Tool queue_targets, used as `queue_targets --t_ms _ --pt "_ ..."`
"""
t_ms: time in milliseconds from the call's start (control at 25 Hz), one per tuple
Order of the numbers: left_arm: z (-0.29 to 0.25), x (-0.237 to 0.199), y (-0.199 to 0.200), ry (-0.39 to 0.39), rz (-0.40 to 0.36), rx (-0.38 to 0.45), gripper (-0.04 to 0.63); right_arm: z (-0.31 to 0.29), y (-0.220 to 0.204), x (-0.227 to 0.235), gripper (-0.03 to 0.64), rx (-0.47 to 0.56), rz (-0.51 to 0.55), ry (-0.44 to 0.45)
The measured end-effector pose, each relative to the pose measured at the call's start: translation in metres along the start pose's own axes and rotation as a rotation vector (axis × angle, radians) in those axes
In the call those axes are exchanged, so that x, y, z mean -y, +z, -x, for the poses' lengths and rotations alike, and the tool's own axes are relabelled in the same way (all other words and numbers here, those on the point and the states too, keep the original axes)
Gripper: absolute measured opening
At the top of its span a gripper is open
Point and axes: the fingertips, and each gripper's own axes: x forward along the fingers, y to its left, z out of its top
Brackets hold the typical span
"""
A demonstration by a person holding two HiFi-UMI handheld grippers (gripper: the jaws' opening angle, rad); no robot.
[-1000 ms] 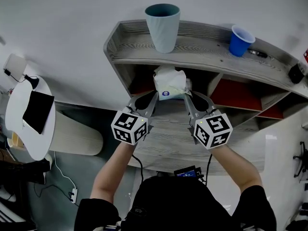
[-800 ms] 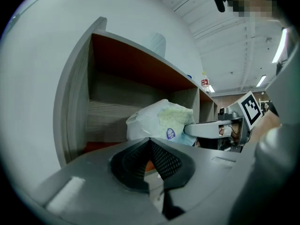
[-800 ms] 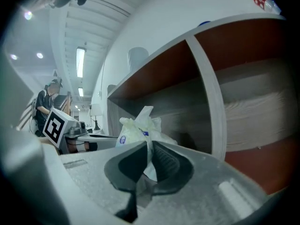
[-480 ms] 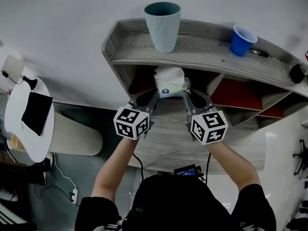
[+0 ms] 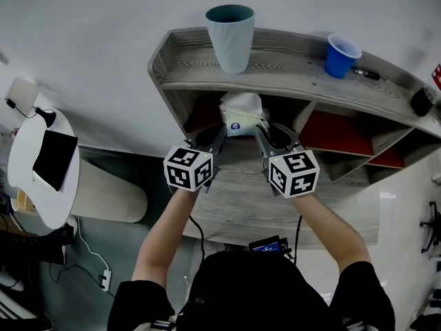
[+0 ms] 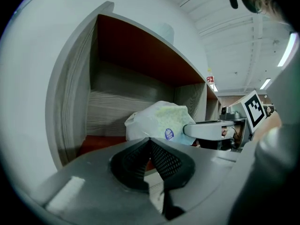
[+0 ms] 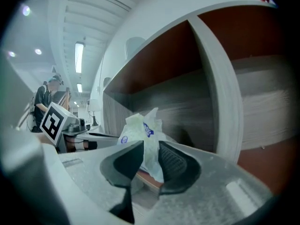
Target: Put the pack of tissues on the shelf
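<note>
The pack [image 5: 241, 112] was already inside the shelf [image 5: 289, 71], in the upper left cubby [image 5: 200, 112] under the top board, near that cubby's front. Whether it rested fully on the cubby floor or hung just above it could not be told. So the placing looked nearly done. What seemed left was to let go completely and draw both grippers back out.

The left gripper [image 5: 219, 133] was clenched, its pads meeting at the tips. Those tips sat right at the pack's lower left edge, and they seemed to pinch a bit of the wrapper, though the nip itself was too thin to see clearly.

The right gripper [image 5: 262, 131] was at the pack's right side, partly released. Its jaws had just been opening and stood a modest way apart. A fold of the wrapper hung between the pads, perhaps brushing one of them, but the pads did not press on it.
</note>
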Motion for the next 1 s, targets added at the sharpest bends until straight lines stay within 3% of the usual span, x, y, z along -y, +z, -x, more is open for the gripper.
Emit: queue_targets --t_ms 360,840,1000 --pt "0.016 -0.001 0.002 0.058 -0.024 0.015 0.025 0.013 0.001 -0.003 0.215 -0.009 0.003 0.019" --pt "0.049 0.044 -0.003 -0.009 -0.068 0.081 0.048 0.057 -0.002 -0.014 0.216 0.001 0.056 0.079" --pt "0.057 0.065 -0.013 -0.038 -0.065 0.092 0.041 0.074 -0.010 -0.025 0.144 0.000 0.096 0.125"
